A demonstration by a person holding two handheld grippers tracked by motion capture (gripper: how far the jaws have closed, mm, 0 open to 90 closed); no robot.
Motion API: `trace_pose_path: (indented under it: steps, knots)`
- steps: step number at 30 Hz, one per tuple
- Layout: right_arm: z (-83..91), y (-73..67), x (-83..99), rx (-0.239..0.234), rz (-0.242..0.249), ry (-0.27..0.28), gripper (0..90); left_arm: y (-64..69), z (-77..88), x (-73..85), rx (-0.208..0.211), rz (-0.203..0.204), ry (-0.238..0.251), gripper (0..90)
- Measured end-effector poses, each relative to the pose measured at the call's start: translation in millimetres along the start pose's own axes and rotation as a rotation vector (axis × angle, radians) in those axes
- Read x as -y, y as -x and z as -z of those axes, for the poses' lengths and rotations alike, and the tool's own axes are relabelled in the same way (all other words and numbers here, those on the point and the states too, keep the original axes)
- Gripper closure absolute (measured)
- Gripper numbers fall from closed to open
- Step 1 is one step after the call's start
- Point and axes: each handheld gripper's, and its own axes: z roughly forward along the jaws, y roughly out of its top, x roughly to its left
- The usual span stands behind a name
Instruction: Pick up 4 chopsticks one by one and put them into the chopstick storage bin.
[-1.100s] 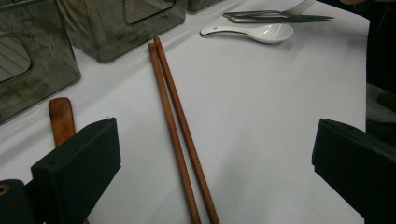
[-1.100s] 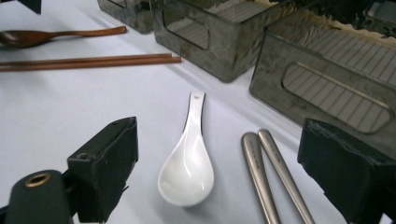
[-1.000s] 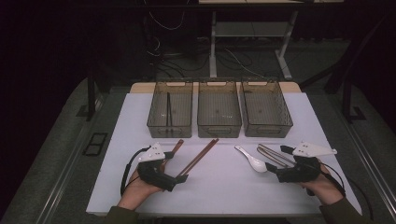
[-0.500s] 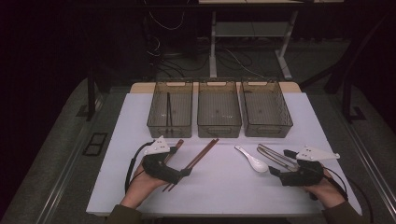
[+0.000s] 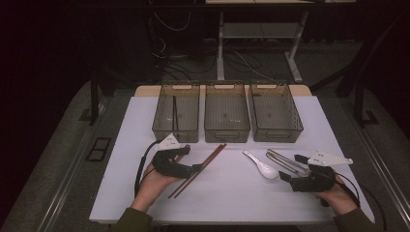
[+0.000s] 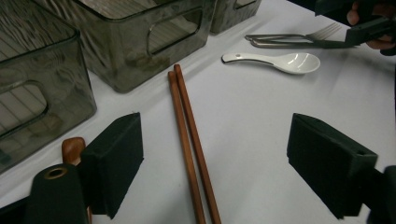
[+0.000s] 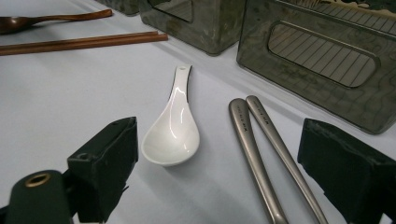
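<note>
My left hand-held gripper [image 5: 196, 168] straddles the chopsticks [image 6: 191, 144], jaws apart on either side and just now closing in, pads not yet touching the wood; I judge that this lines up a grip on both sticks together. The two sticks lie side by side on the white surface [image 5: 227, 193], in front of the bins [image 5: 226, 113]. My right hand-held gripper [image 5: 285, 176] rests with jaws apart, holding nothing, the white spoon [image 7: 172, 128] and two steel handles [image 7: 261, 154] lying between them.

The count: three bins in a row, two chopsticks, one white spoon, one wooden spoon [image 7: 51, 19], two steel pieces.
</note>
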Motion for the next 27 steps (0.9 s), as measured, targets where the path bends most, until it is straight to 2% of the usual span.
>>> trace_pose_path:
  steps: [6,13,21,22,27]
  knots:
    - [-0.3,-1.4,-0.4,-0.003,0.005,0.005,12.2,-2.9,-11.2,-5.5,-0.009,0.017,-0.012,31.9]
    - [-0.2,-1.2,-0.4,-0.007,0.003,0.004,12.2,-3.5,-26.5,-9.2,-0.022,0.002,-0.052,45.8]
    - [-0.8,-1.3,0.1,-0.009,0.009,-0.003,12.2,-1.7,-38.5,-3.8,-0.042,-0.006,-0.109,64.5]
    - [-0.9,-1.4,0.2,-0.010,0.008,-0.004,12.2,-1.4,-39.2,-3.0,-0.046,0.004,-0.112,66.0]
    - [-0.9,-1.8,0.1,-0.011,0.010,-0.004,12.2,-2.8,-43.0,0.6,-0.047,0.001,-0.162,72.7]
